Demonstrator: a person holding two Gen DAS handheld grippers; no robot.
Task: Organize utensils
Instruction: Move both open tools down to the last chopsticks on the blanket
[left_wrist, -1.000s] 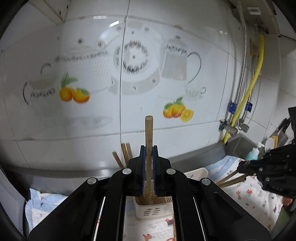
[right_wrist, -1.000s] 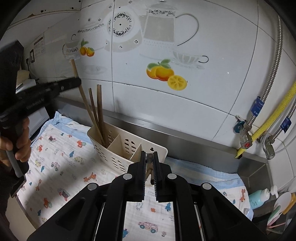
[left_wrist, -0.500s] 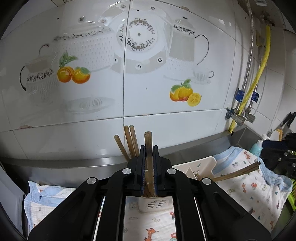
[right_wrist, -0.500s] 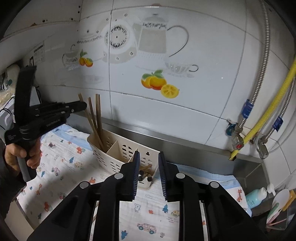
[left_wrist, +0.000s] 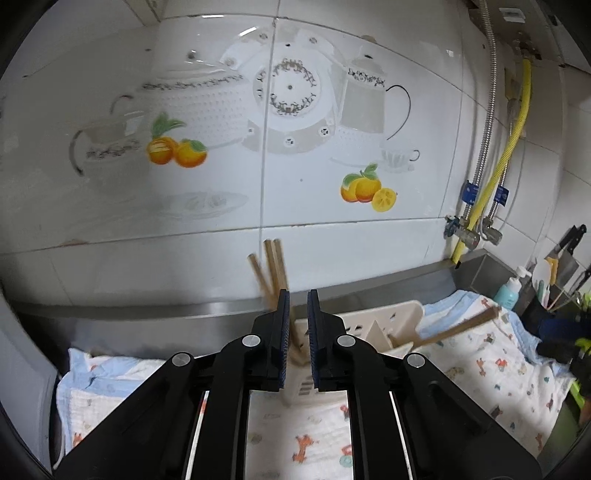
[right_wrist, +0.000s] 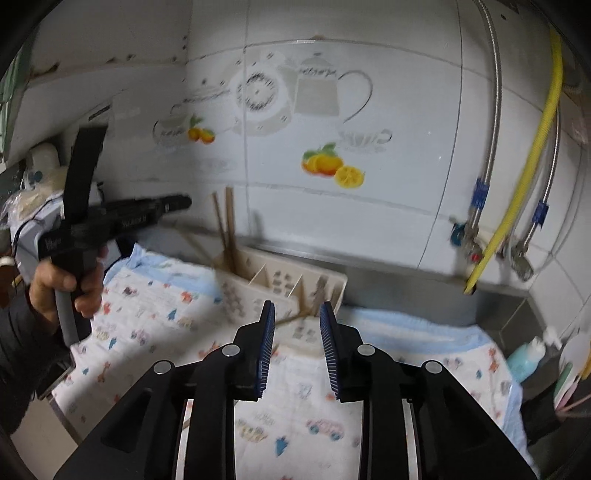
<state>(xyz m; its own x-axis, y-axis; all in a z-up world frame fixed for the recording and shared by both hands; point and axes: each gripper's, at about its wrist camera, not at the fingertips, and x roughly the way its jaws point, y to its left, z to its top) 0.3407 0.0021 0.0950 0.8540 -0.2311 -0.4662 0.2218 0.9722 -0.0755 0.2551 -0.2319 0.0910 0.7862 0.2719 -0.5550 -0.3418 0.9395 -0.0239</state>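
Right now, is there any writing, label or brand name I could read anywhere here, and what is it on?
None can be read.
Left tongs: pale lettering along the black body, too blurred.
Sticker at the top of the wall: print too small.
Blue tags on the hoses: no text can be made out.

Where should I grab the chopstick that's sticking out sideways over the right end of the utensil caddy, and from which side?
Probably grip the chopstick near its raised free end, out over the patterned cloth, coming from the right. It leans low out of the white utensil caddy, so that end is clear of the caddy wall and dividers; its inner end is buried. Close across its width, then tip it upright.
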